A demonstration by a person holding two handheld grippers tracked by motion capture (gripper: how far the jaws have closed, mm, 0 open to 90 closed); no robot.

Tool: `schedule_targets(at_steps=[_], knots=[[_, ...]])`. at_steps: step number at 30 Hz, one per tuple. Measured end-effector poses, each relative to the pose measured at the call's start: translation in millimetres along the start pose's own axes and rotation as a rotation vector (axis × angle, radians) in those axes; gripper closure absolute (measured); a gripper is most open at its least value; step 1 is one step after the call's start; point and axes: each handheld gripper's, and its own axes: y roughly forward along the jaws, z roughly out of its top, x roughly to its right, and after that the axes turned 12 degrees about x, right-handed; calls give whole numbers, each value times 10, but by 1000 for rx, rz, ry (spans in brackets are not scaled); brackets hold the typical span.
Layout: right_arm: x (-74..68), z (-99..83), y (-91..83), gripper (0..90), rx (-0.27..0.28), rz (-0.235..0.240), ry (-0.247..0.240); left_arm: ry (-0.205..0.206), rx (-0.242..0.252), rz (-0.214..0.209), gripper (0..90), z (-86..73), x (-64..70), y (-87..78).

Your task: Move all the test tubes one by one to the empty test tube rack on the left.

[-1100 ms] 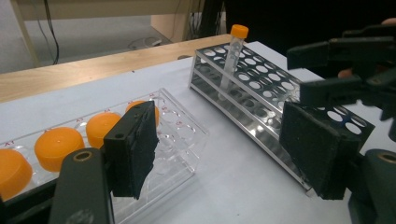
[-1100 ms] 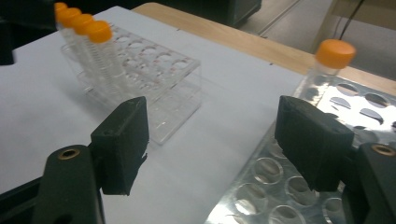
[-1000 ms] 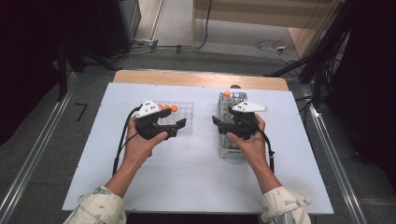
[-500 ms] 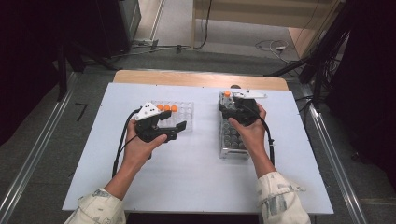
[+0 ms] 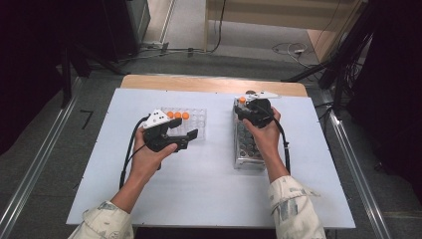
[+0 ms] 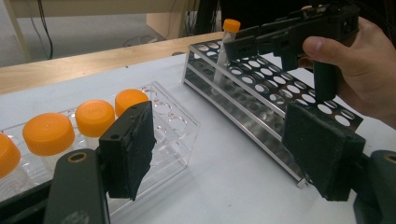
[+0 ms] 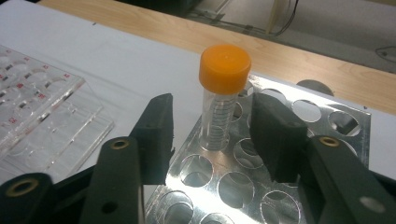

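tube [image 7: 223, 95] stands in metal rack [image 7: 299, 140] between right gripper [image 7: 212, 133] fingers, untouched.

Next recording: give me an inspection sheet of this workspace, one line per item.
Surface: white table top, wooden strip along the far edge.
Job's things: orange-capped tube upright in metal rack; three orange-capped tubes in clear plastic rack.
Clutter: nothing seen.
Grippers: right gripper open, fingers either side of the tube, not touching; left gripper open, holding nothing.
Cables: one trails from each gripper along the forearm.
Surroundings: grey floor, loose cables, dark equipment.
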Motion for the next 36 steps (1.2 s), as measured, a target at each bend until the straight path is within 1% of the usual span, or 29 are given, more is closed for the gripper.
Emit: schedule_targets(at_steps=[2, 4, 7, 11, 13, 15, 18, 19, 21, 30, 36], knots=[[-2, 11, 24, 517, -6, 6, -5, 2, -2, -1, 269, -1, 2, 3], [-12, 22, 57, 535, -26, 7, -16, 3, -5, -4, 269, -3, 4, 4], [-21, 34, 100, 571, -53, 6, -19, 2, -4, -4, 269, -5, 3, 4], [-24, 41, 126, 620, -68, 1, -21, -1, -5, -4, 269, -8, 0, 2], [-22, 45, 136, 630, -73, -2, -15, -2, -7, -6, 269, -10, 2, 5], [-30, 47, 145, 640, -77, -4, -19, 0, -7, -8, 269, -12, 6, 5], [-32, 49, 150, 680, -84, -14, -18, -1, -8, -6, 270, -17, 7, 8], [-28, 49, 150, 695, -83, -14, -12, -2, -9, -7, 270, -19, 8, 8], [-24, 49, 146, 708, -81, -16, -15, 0, -11, -7, 270, -23, 10, 10], [-37, 60, 129, 712, -68, -18, -20, 4, -11, -3, 269, -25, 7, 7], [-30, 97, 80, 712, -40, -19, -15, 5, -11, -3, 266, -28, 10, 8]])
